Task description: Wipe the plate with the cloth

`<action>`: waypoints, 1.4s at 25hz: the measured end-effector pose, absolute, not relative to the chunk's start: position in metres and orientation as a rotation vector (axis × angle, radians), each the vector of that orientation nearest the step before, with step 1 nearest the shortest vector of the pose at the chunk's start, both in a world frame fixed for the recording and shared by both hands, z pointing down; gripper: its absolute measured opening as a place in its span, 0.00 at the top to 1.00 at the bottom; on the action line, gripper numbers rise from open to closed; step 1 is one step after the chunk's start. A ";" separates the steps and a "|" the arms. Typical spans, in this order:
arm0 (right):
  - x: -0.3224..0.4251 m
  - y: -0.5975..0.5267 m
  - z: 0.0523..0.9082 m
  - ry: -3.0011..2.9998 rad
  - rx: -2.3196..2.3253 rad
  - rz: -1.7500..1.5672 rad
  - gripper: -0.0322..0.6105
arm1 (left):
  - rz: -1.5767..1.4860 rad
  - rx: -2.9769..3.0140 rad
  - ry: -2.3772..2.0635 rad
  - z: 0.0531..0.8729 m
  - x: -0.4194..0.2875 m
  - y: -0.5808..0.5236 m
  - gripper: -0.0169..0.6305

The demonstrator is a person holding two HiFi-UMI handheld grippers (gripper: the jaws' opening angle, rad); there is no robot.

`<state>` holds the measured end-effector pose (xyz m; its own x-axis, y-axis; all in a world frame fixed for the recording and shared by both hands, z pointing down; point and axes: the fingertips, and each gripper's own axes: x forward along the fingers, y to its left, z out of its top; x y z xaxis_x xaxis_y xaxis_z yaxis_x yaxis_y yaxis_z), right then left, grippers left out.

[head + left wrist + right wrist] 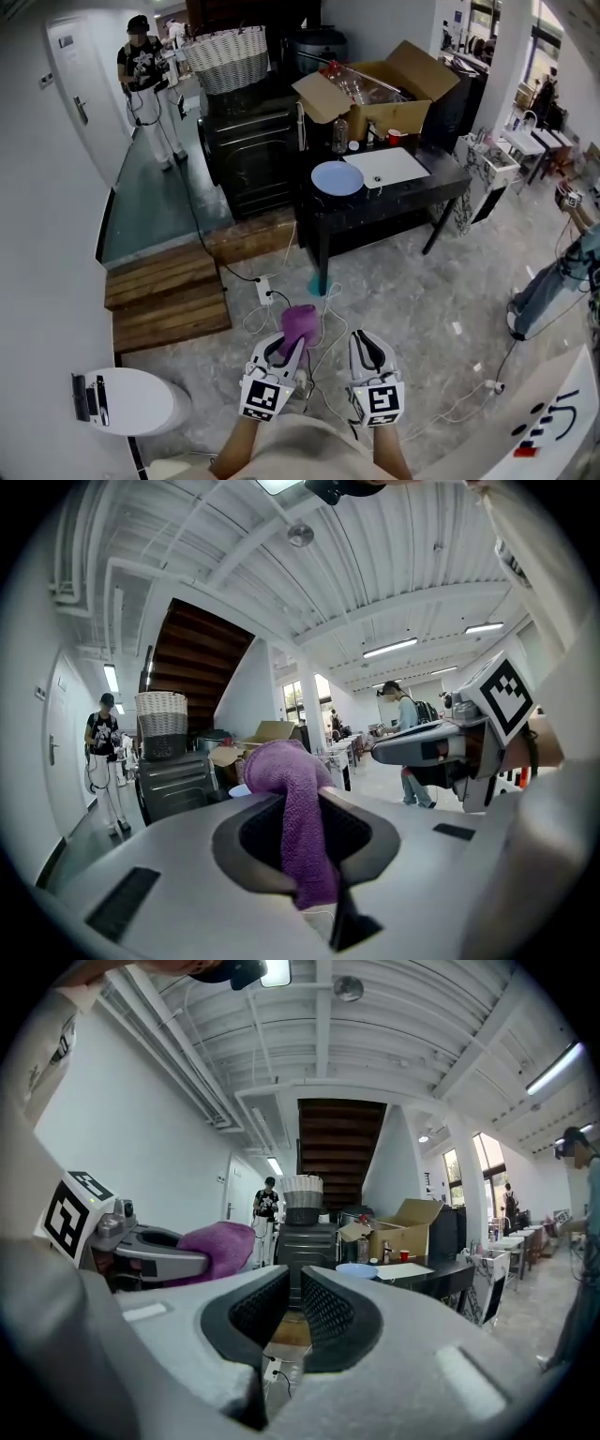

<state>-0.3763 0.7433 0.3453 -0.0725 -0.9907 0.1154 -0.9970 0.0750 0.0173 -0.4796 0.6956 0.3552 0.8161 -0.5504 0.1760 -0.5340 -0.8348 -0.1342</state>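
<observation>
Far table (pixel 441 183) holds plate (pixel 337 177); left gripper (pixel 286 349) clamps cloth (pixel 299 323).

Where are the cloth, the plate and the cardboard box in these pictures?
cloth (pixel 302 836), left gripper view, its hanging strip
plate (pixel 337 177), head view, its middle
cardboard box (pixel 319 98), head view, its left flap

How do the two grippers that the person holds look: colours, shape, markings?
The left gripper and the right gripper have smooth white bodies that narrow to two jaws lined with black textured pads. Each carries a cube with black-and-white square markers. No sleeves cover the forearms.
</observation>
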 end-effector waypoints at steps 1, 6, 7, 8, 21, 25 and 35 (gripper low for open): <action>-0.373 0.734 0.347 -2.225 2.075 0.104 0.89 | -0.323 -2.922 0.869 0.357 -0.477 0.687 0.88; -0.359 0.694 0.353 -2.194 2.088 0.134 0.89 | -0.342 -2.939 0.839 0.362 -0.463 0.645 0.88; -0.356 0.686 0.354 -2.190 2.093 0.138 0.89 | -0.345 -2.941 0.832 0.363 -0.459 0.636 0.88; -0.353 0.678 0.354 -2.185 2.097 0.141 0.89 | -0.347 -2.943 0.825 0.363 -0.456 0.627 0.88; -0.338 0.577 0.361 -2.126 2.109 0.173 0.89 | -0.342 -2.982 0.754 0.366 -0.438 0.529 0.88; -0.339 0.553 0.364 -2.097 2.128 0.186 0.89 | -0.328 -2.996 0.716 0.366 -0.436 0.502 0.88; -0.348 0.508 0.370 -2.032 2.164 0.190 0.89 | -0.311 -3.034 0.637 0.373 -0.433 0.455 0.88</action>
<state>-0.3476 0.5078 0.3703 0.0649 -0.9764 0.2060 -0.9977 -0.0591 0.0342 -0.4332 0.4553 0.3731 0.8964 -0.4008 0.1890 -0.3957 -0.9160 -0.0659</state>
